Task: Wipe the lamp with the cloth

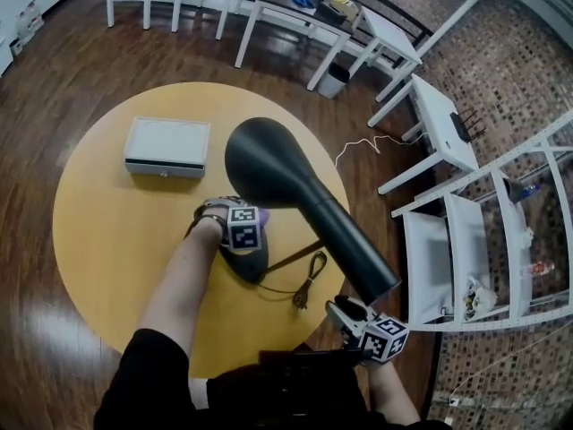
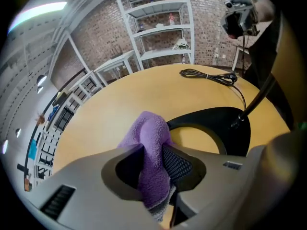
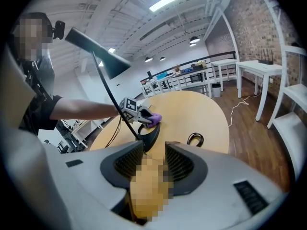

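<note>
Over the round yellow table (image 1: 98,240) we go, and it fills the middle of the head view. Biggest thing on it is the black lamp (image 1: 269,164): its wide cone shade rides high above the table's middle, and a thin stem slants down. Its ring-shaped base (image 2: 216,123) lies flat on the tabletop toward the near side. A grey box (image 1: 167,146) sits well apart from that, on the table's far left part. Now the left gripper (image 2: 156,162) is down at the tabletop on that near side. Its jaws are clamped on the purple cloth (image 2: 151,138), which is bunched between the pads, pokes out in front and sits right against the rim of the base. The right gripper (image 3: 154,152) hangs just off the table's near right edge, pointed across the tabletop toward the lamp, and its jaws stand apart. Smallest of all, a black cord (image 2: 206,75) lies loosely coiled on the table's near right part, close to the base.
</note>
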Available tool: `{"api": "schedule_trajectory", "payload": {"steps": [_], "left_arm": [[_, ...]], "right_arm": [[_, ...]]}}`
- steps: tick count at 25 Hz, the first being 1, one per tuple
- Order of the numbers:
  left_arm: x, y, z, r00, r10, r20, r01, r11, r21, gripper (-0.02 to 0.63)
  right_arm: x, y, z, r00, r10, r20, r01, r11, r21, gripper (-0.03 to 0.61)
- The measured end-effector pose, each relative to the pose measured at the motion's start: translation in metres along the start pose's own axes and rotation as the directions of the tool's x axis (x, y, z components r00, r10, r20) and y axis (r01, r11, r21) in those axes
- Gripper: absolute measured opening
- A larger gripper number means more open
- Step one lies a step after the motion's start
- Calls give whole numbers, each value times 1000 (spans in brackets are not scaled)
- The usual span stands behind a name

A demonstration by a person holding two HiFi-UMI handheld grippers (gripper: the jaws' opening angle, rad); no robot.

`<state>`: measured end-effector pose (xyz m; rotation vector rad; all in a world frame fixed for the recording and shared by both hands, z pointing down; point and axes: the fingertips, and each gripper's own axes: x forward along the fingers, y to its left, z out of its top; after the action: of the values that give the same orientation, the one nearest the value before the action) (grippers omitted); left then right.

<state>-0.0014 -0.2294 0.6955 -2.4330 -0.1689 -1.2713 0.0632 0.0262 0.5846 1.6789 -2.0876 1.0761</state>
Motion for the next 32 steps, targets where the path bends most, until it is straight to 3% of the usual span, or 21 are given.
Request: {"api": "schedule_trajectory", "payload": {"steps": [5,11,15,18,22,25,27,29,32], "left_arm": [[5,-30,16,998,-66,-5,66,991,118,103],[1,-40,18,999,-43,3,42,993,114,101],[-7,-35,18,997,15,70,-12,999,-34,101],[-22,-25,14,987,94,133,-74,986,-148,103],[-62,-21,0,961,181,209,-107,941,-320,102],[-79,-35,-2,943,205,261,-77,900,-429,103],[-80,-56,1,946,170,277,-24,888,-460,103],[-75,-76,5,960,126,252,-1,896,-444,103],[-61,-88,4,978,133,160,-55,906,-420,103]], "right_arm": [[-8,-2,-9,1000,-8,8,8,1000,19,150],[0,8,-8,1000,21,5,-21,1000,-17,150],[-1,19,-3,999,33,12,-33,999,-23,150],[1,16,-3,999,42,28,-42,999,-28,150],[19,19,-5,995,95,27,-94,995,-36,150],[33,23,-4,990,142,7,-142,989,-42,150],[41,27,1,985,174,5,-173,983,-54,150],[46,34,13,978,207,16,-205,976,-67,150],[47,36,25,968,249,13,-247,965,-88,150]]}}
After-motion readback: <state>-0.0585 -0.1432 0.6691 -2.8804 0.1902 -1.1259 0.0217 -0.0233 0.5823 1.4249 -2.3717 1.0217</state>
